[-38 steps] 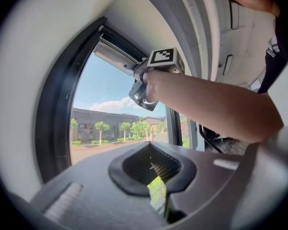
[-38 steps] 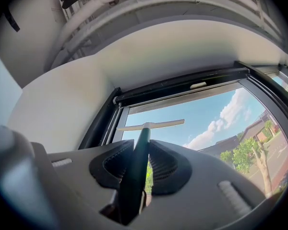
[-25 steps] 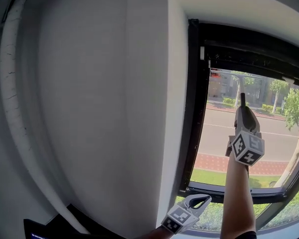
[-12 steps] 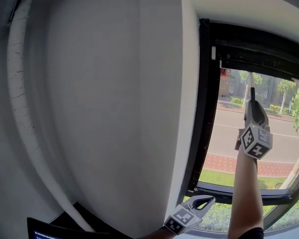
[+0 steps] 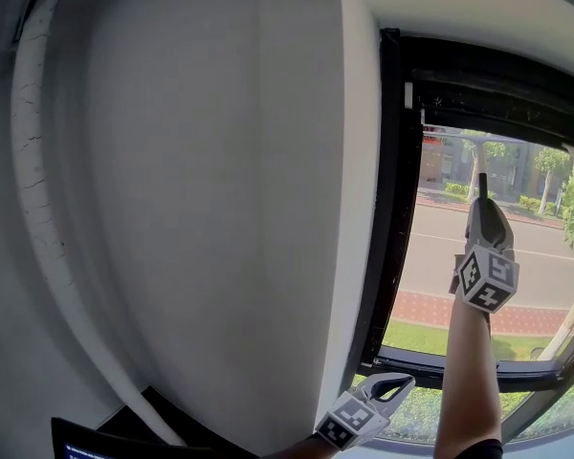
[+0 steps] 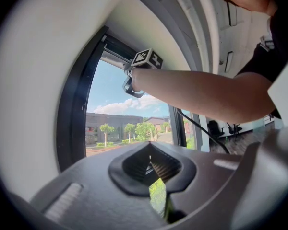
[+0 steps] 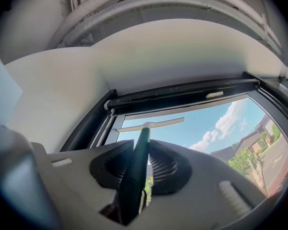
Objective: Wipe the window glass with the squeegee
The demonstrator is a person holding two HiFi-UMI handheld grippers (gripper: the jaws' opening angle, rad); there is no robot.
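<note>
My right gripper is raised in front of the window glass, shut on the squeegee's dark green handle. In the right gripper view its jaws clamp the handle from both sides. The pale squeegee blade lies across the glass just under the black top frame. The left gripper hangs low by the window's bottom left corner, shut with nothing in it; its jaws meet in its own view. The left gripper view also shows the right gripper's marker cube above the forearm.
A white wall fills the left of the head view, with a black side frame beside it. A horizontal black bar crosses the lower window. Street, trees and grass lie outside. A dark object sits at bottom left.
The head view has swung slightly, so the window frame sits further right. The right gripper stays near the top of the glass with the squeegee. The left gripper has barely moved.
</note>
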